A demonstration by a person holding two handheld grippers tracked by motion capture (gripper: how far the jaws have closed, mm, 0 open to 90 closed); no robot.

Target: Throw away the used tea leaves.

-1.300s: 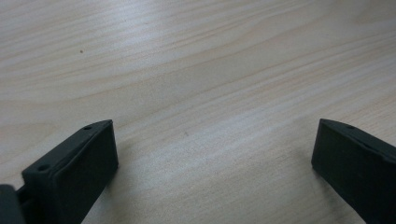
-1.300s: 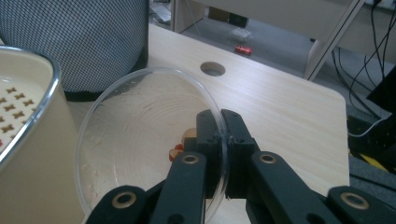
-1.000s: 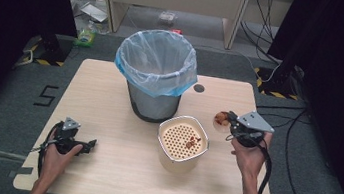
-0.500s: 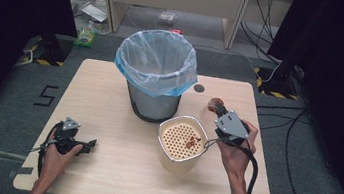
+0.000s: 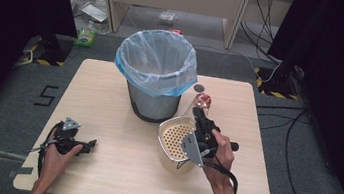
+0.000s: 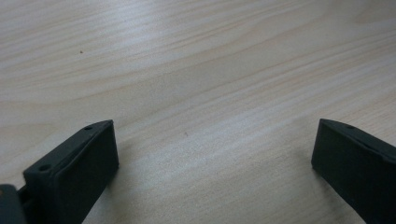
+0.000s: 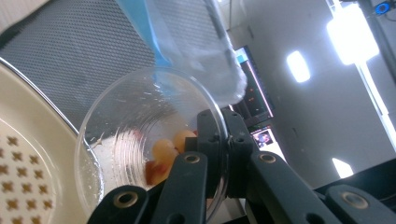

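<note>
Right gripper (image 5: 200, 112) pinches the rim of a clear plastic cup (image 7: 144, 140) with reddish food bits inside, tilted above the far edge of the cream perforated strainer bowl (image 5: 174, 140), just beside the lined trash bin (image 5: 155, 77). Left gripper (image 5: 84, 144) rests near-left on the wooden table (image 5: 107, 113), jaws wide, holding nothing.
</note>
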